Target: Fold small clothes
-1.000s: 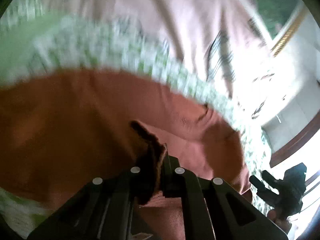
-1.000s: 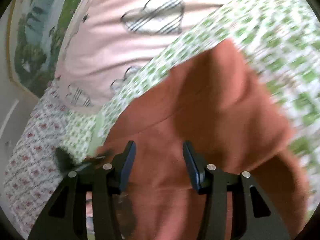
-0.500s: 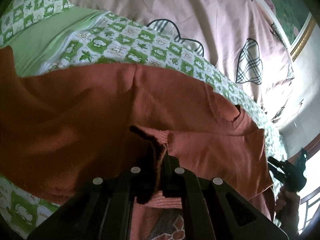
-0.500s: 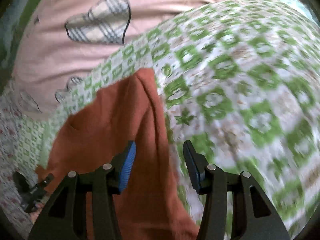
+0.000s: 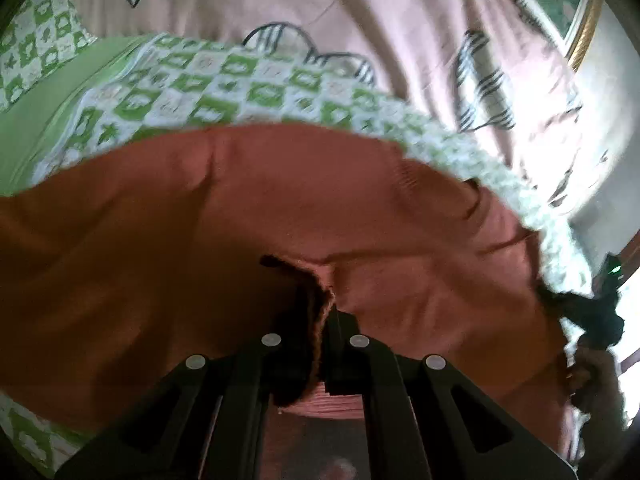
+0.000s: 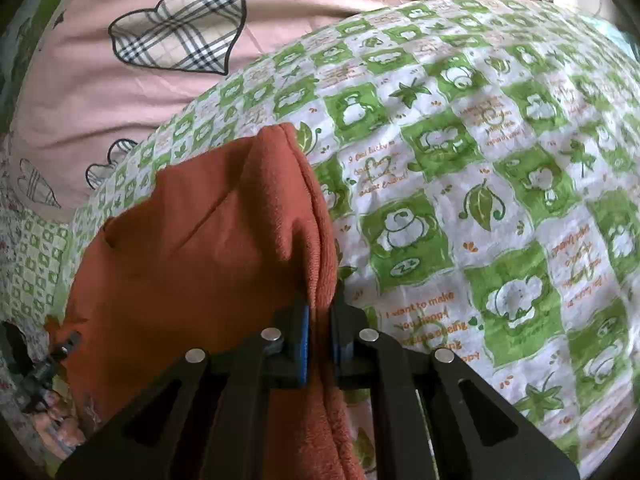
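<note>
A rust-orange knit sweater point(image 5: 280, 208) lies spread on a green-and-white checked bedspread point(image 5: 208, 92). My left gripper point(image 5: 320, 320) is shut on a dark ribbed edge of the sweater. In the right wrist view the sweater point(image 6: 208, 248) lies left of centre on the bedspread point(image 6: 480, 200). My right gripper point(image 6: 320, 332) is shut on the sweater's right edge, which bunches up between its blue pads. The other gripper shows small at the far right of the left wrist view point(image 5: 600, 312) and at the far left of the right wrist view point(image 6: 40, 364).
A pink quilt with plaid hearts point(image 6: 176, 40) lies beyond the bedspread, also in the left wrist view point(image 5: 360, 12). A gold picture frame point(image 5: 582, 28) hangs on the wall at the upper right. A floral sheet point(image 6: 16, 216) shows at the far left.
My right gripper has closed on the sweater's right edge; it was open half a second ago. My left gripper keeps its hold and has shifted slightly over the sweater.
</note>
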The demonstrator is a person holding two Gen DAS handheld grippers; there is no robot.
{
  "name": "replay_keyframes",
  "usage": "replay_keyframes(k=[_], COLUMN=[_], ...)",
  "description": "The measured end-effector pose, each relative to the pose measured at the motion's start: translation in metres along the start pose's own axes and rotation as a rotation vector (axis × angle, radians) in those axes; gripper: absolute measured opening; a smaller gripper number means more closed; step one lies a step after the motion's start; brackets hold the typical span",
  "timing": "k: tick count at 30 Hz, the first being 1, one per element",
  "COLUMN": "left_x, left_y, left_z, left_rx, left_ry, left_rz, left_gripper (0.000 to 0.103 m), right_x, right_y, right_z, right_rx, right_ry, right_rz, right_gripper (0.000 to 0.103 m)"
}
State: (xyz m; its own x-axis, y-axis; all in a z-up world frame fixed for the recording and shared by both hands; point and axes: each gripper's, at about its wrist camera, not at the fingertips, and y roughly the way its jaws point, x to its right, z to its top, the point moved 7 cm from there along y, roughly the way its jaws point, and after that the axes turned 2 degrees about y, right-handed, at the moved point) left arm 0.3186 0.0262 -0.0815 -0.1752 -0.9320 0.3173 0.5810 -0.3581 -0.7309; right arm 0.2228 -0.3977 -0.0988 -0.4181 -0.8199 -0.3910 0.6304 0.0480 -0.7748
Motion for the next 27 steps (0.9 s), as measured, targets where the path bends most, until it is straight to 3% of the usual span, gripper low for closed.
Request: replay_keyframes(k=[2,4,7,9,11,15,18,22,27], left_x=[-0.008,-0.012,-0.017,-0.02,-0.023,-0.037,-0.059,-0.108,-0.186], left_y=[-0.003,-0.01,-0.014,-0.014,-0.02,-0.05,-0.082,-0.118,-0.144], left_z=[-0.005,-0.009,-0.016,-0.021,-0.025,-0.033,-0.039,-0.048,-0.056], left_rx=[-0.012,-0.008,-0.01,-0.022,-0.022,-0.001,0.043,0.103,0.135], left_ry=[-0.015,-0.008,-0.004,-0.006,-0.013,-0.03,-0.107,-0.225,-0.407], left_rz=[-0.014,-0.002,0.01,0.028,0.032,0.037,0.015,0.054,0.121], left_gripper=[0.005,0.006,0.007,0.009,0.01,0.012,0.025,0.028,0.033], right_x=[0.001,-0.003,-0.035,-0.056,-0.048,-0.028,-0.044,-0.074,-0.107], right_y=[-0.009,-0.028,-0.048,-0.042,-0.026,-0.039,-0.067,-0.085,-0.088], right_z=[0.0,-0.002,-0.013,-0.035,-0.05,-0.053,-0.06,-0.082,-0.12], right_rx=[0.012,0.058,0.11,0.049,-0.015,-0.01,0.018,0.02,-0.04], right_ry=[0.003,-0.03,-0.095,-0.162,-0.17,-0.063,-0.083,-0.124,-0.171], right_rz=[-0.034,-0.121,-0.049,-0.003,-0.06,-0.054,0.0,0.069,0.143], right_gripper=[0.013,0.02,0.022,0.023,0.023,0.023,0.032,0.036,0.038])
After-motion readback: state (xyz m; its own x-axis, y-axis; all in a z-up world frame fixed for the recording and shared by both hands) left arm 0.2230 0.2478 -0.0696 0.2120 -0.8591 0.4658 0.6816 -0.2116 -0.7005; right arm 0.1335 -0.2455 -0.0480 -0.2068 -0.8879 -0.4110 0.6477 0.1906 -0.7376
